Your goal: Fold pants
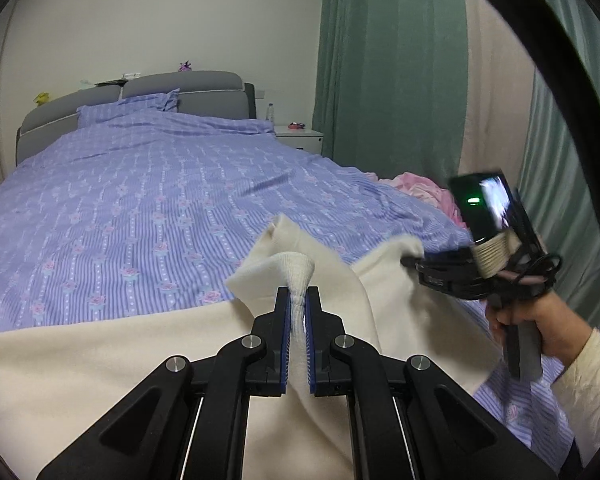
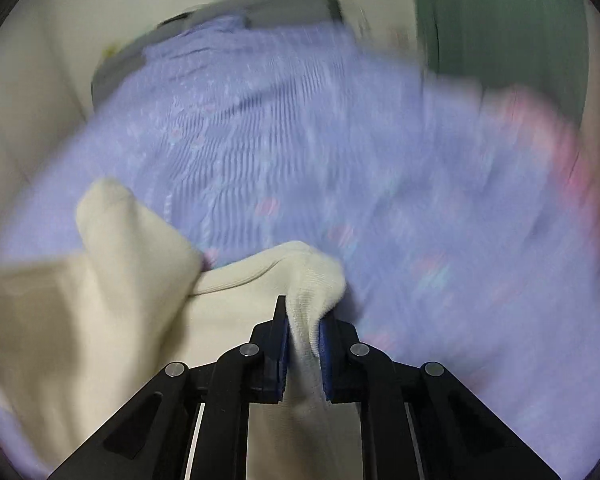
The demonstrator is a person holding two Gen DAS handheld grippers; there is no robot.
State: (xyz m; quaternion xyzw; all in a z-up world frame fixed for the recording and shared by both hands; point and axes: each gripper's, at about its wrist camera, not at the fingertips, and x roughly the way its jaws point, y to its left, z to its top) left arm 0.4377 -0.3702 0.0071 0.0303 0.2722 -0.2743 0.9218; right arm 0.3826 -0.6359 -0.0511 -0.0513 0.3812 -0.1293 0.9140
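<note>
Cream pants (image 1: 100,368) lie across the near end of a bed. My left gripper (image 1: 298,296) is shut on a ribbed cuff (image 1: 300,268) of the pants and holds it raised above the fabric. My right gripper (image 2: 304,320) is shut on another ribbed cuff (image 2: 320,280) of the same pants (image 2: 80,320). In the left wrist view the right gripper (image 1: 410,260) is seen at the right, hand-held, its tip at the pants' edge. The right wrist view is blurred by motion.
The bed has a purple floral striped cover (image 1: 140,200) and a grey headboard (image 1: 180,88). A pink garment (image 1: 424,190) lies at the bed's right edge. A white nightstand (image 1: 302,136) and green curtains (image 1: 388,60) stand to the right.
</note>
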